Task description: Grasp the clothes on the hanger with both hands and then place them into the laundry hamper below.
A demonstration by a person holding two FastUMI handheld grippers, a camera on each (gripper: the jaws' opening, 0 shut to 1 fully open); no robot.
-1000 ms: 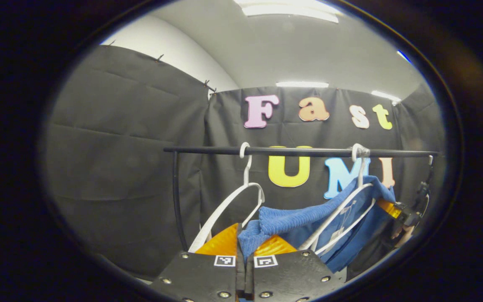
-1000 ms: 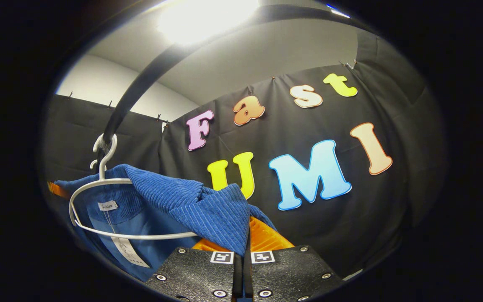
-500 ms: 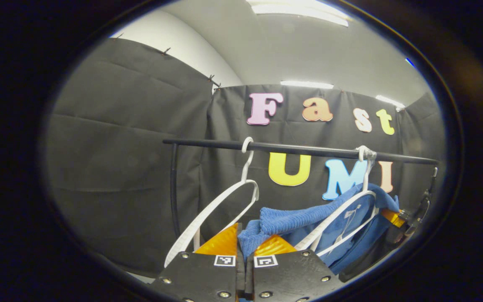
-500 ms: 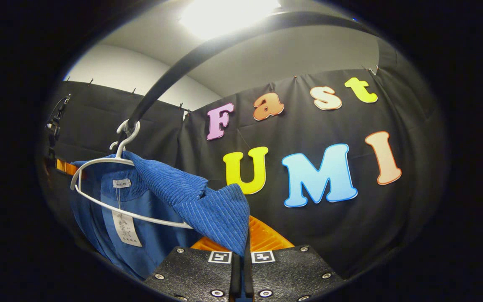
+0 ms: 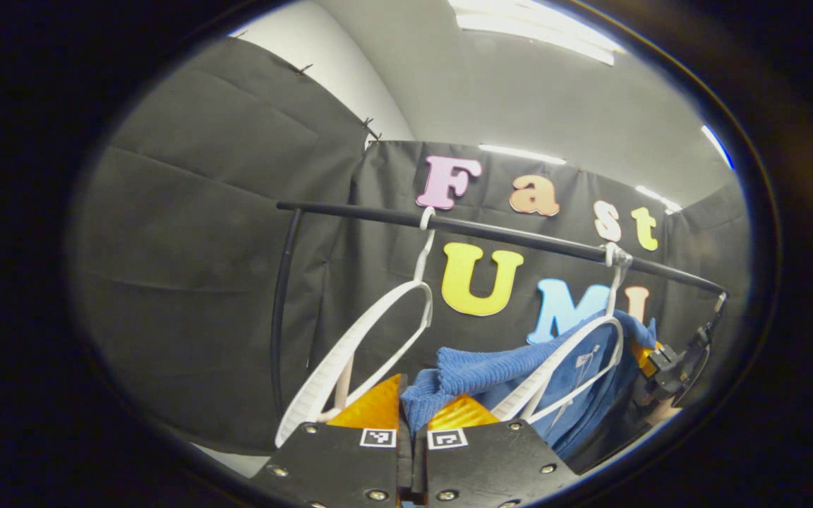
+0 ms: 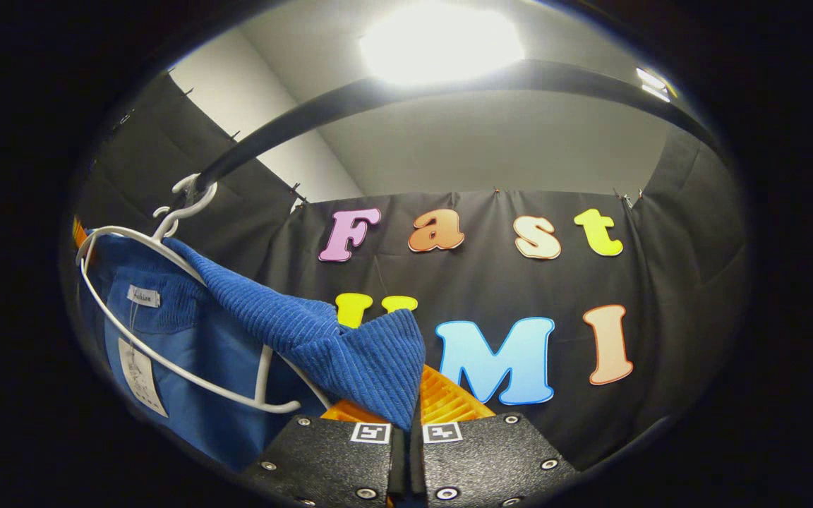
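In the left gripper view, the left gripper [image 5: 408, 423] had dropped lower under the rail [image 5: 491, 233], fingers clamped on the blue shirt [image 5: 477, 370]. In the right gripper view, the right gripper [image 6: 406, 427] likewise pinched the shirt, drawing it off the hanger [image 6: 166, 339]; hamper unseen.

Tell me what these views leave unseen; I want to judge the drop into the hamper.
- Blue garment: lower part cut off by the right gripper view's bottom edge.
- Right gripper: fingertips covered by the cloth.
- Left gripper: fingertips covered by cloth in the left gripper view.
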